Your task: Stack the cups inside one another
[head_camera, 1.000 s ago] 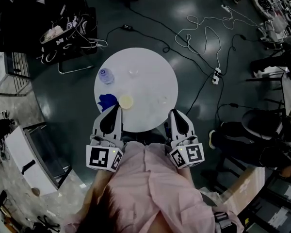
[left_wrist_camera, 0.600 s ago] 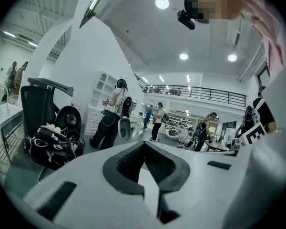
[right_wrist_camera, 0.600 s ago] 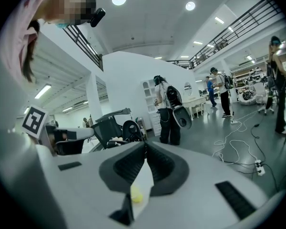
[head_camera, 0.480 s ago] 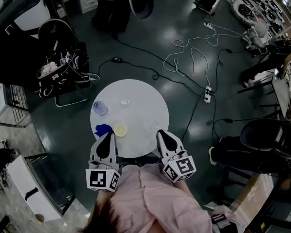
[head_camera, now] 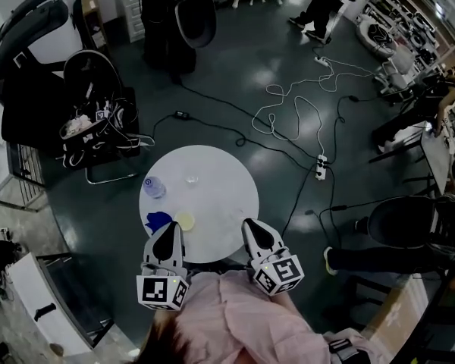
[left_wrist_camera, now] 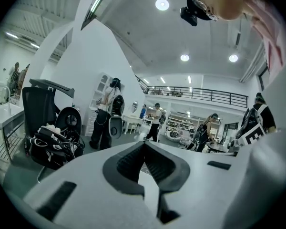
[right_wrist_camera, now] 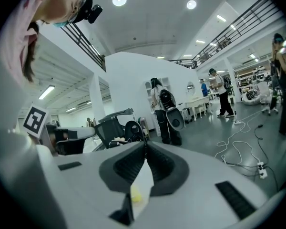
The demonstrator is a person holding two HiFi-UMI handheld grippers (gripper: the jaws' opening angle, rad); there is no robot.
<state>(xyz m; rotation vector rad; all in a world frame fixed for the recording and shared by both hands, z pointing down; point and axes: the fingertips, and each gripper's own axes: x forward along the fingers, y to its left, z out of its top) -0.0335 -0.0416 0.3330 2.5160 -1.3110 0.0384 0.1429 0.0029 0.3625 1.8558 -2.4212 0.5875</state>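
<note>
Shirt: a pink shirt point(head_camera: 243, 328) fills the bottom of the head view. Both tools are held close to the body, probably as a ready stance before reaching.
Left hand-held gripper point(head_camera: 172, 230): clenched, with the jaw tips pressed together and nothing between them. It is held over the near rim of the desk point(head_camera: 224, 196), just short of the nearest cups.
Right hand-held gripper point(head_camera: 251, 227): clenched and empty in the same way. It is held at the near right rim, apart from every cup.
Yellow cup point(head_camera: 185, 220): on the desk near the left tool, seen from above as a pale disc.
Dark blue cup point(head_camera: 158, 220): just beside the yellow one. Whether it is upright or tipped cannot be told.
Pale blue cup point(head_camera: 153, 187): farther back on the left of the desk.
Clear cup point(head_camera: 191, 179): near the far side, faint against the white top.
Stage: judged not begun, as the cups are all separate and none is nested.
Next move: the jaws would have to be opened before any rim could be gripped.
Floor: cables point(head_camera: 288, 105) and a power strip point(head_camera: 319, 167) lie beyond the desk.
</note>
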